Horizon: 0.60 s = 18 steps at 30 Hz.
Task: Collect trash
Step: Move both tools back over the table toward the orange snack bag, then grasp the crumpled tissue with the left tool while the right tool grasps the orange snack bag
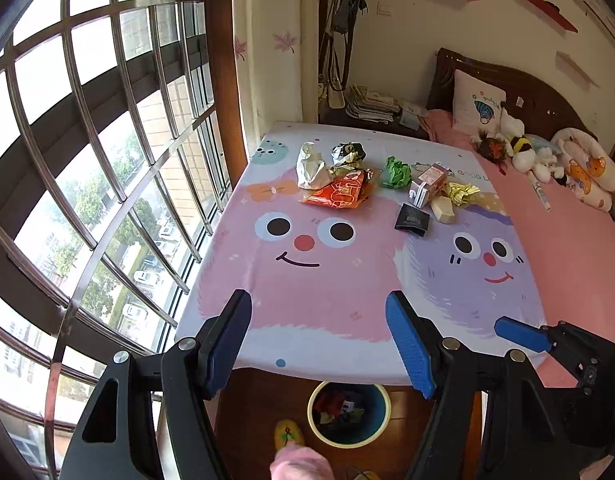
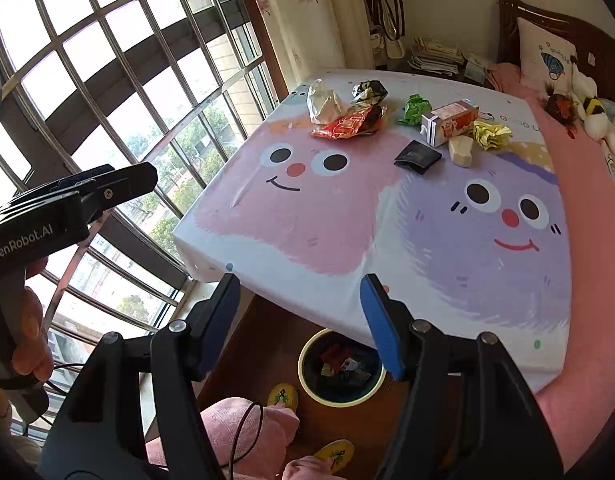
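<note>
Blue-padded, my left gripper [image 1: 319,340] and right gripper [image 2: 301,324] both gape empty above the round yellow-rimmed bin [image 2: 341,368]; crumpled wrappers and cartons [image 1: 339,192] lie across the cartoon tablecloth's [image 1: 307,300] far side.

The left gripper [image 1: 319,344] hung with its blue-padded jaws apart and nothing between them, above a table [image 1: 307,300] covered in a cartoon-face cloth. At the far end lay litter — an orange wrapper [image 1: 337,194], green crumpled paper [image 1: 396,173], a small carton [image 1: 427,184]. Below the near edge stood a bin [image 1: 349,414] holding scraps.
</note>
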Each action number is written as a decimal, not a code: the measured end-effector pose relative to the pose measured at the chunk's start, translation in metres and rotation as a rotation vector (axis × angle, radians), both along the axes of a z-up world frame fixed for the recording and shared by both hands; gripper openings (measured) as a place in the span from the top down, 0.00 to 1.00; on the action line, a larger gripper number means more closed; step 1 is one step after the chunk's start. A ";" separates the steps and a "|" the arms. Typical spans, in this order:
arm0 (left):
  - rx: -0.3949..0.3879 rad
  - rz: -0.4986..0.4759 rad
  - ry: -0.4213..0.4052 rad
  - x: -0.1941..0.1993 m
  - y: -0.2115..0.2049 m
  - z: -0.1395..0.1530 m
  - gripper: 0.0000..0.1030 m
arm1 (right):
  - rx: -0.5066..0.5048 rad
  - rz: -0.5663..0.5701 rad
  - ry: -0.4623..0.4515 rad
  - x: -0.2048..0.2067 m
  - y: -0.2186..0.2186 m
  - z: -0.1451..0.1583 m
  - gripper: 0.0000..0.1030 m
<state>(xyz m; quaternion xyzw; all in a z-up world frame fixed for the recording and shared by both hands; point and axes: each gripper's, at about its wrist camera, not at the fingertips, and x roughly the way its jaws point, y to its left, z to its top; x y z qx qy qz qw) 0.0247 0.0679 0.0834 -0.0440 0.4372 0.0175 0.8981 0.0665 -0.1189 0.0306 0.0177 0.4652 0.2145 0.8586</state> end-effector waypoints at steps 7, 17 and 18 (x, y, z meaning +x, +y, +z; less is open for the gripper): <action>-0.025 -0.096 0.060 0.110 0.026 -0.039 0.31 | -0.022 -0.067 0.055 0.096 0.025 -0.030 0.42; 0.006 -0.225 0.154 0.302 0.096 -0.092 0.32 | 0.096 -0.288 0.268 0.287 0.061 -0.107 0.42; -0.002 -0.235 0.166 0.319 0.101 -0.099 0.32 | 0.108 -0.310 0.284 0.301 0.060 -0.118 0.42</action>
